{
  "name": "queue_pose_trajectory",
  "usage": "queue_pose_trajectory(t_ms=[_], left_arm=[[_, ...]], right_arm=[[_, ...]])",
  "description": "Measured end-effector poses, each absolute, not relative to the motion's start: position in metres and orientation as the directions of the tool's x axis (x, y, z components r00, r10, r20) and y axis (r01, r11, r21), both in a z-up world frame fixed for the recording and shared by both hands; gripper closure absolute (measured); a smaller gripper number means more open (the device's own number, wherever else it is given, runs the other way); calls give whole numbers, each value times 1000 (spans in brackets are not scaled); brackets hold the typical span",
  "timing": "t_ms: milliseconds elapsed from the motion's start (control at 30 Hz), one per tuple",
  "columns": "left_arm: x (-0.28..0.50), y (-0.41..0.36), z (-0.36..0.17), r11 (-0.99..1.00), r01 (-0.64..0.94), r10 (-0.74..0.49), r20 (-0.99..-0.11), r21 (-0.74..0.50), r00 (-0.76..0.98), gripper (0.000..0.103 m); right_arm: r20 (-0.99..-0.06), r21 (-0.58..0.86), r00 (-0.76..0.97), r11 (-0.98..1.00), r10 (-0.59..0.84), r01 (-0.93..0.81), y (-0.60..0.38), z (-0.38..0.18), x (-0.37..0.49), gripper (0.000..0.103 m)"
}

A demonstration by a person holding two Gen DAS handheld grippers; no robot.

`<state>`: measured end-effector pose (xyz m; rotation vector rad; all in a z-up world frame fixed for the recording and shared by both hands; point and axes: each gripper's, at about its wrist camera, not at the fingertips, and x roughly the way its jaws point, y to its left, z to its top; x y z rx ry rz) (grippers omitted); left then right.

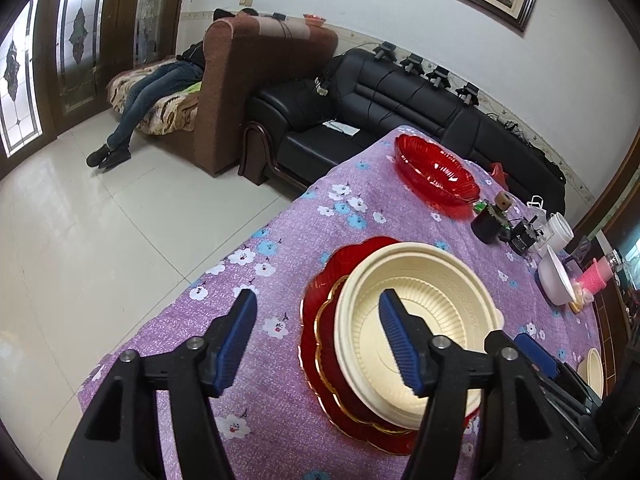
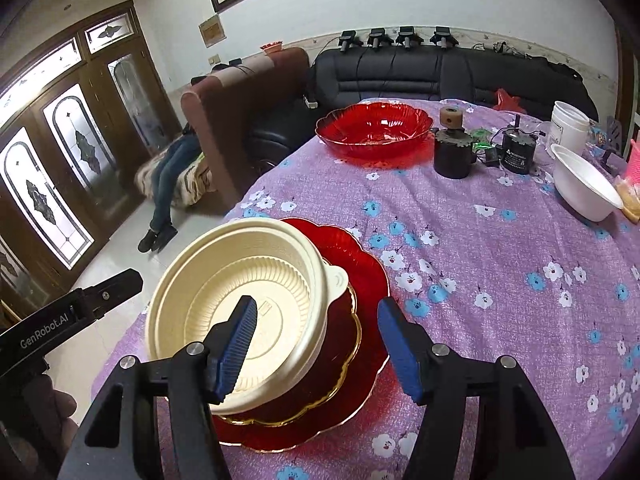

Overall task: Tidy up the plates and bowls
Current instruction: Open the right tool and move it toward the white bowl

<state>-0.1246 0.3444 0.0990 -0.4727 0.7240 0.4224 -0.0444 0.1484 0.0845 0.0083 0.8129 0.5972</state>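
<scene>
Nearest in the left wrist view, the left claw [image 1: 318,344] stands open with nothing between its blue pads; one pad hangs over the purple floral cloth of the counter [image 1: 280,240], the other over the cream plastic bowl [image 1: 416,320]. That bowl sits on a stack of red scalloped plates [image 1: 320,344] close to the counter's near edge, seemingly off-centre on them. A nudge from the pad as the claw moves could slide the light bowl, or push the whole stack toward the edge. Farther back lie a red glass bowl [image 1: 436,168] and a white bowl [image 1: 554,280].

Closest in the right wrist view, the right claw [image 2: 316,346] is likewise open and empty, one pad above the cream bowl's inside, the other over the plates' right rim [image 2: 368,276]. The bowl's tab handle [image 2: 338,278] points toward the red glass bowl [image 2: 374,128]. Both claws crowd one stack, so they could knock each other or tip the bowl.
</scene>
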Motion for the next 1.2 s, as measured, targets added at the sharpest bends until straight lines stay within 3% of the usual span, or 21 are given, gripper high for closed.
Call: queue_pose_trajectory(t_ms=[667,1200], left_arm=[[-126,241,141,920,-369,204,-647,-129,735,25],[-108,145,144,972,-233,161,-651,-26,742,24]], right_arm=[[-623,319,582,849,523,-421,61,98,-63,33],[-607,368,633,876,480,-310,-43,93,-61,32]])
